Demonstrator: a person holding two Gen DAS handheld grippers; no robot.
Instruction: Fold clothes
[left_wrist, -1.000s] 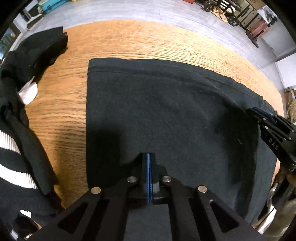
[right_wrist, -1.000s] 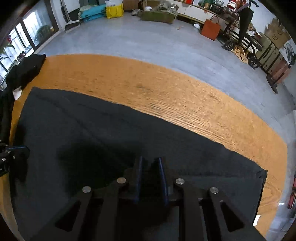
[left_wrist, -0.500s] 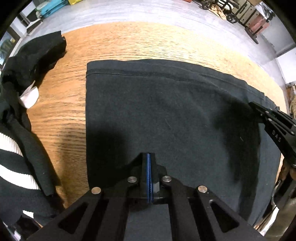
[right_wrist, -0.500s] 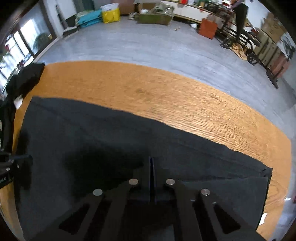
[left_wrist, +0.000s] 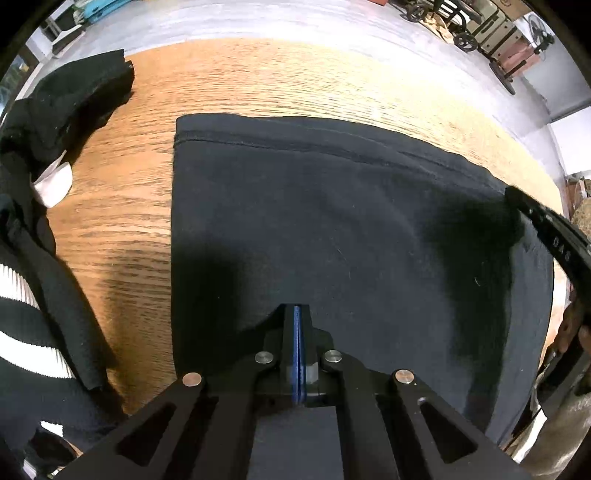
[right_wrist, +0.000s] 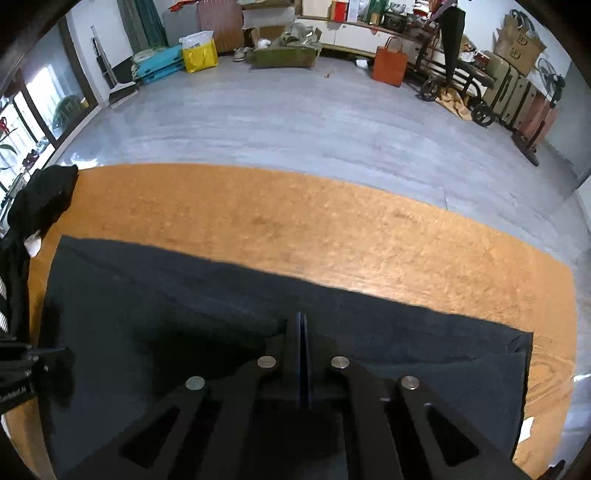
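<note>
A dark grey garment (left_wrist: 351, 221) lies spread flat on the wooden table (left_wrist: 122, 206). My left gripper (left_wrist: 297, 308) points straight down at its near edge, shut, and the cloth puckers up to the closed tips. My right gripper (right_wrist: 303, 315) is also shut, and the garment (right_wrist: 166, 295) rises in a small ridge to its tips. Each gripper shows in the other's view: the right gripper (left_wrist: 546, 229) at the right edge, the left gripper (right_wrist: 37, 358) at the left edge. The garment's right side is doubled over in a second layer (right_wrist: 480, 376).
A heap of black clothes with white stripes (left_wrist: 22, 295) lies along the table's left side, reaching the far left corner (right_wrist: 37, 195). Bare table (right_wrist: 295, 221) runs beyond the garment to the far edge. On the floor behind stand an orange bag (right_wrist: 389, 66) and wheeled carts (right_wrist: 461, 92).
My right gripper's jaws closed on the garment's near edge, then it rose slightly and tipped up, showing more of the room. The left gripper stayed shut and still.
</note>
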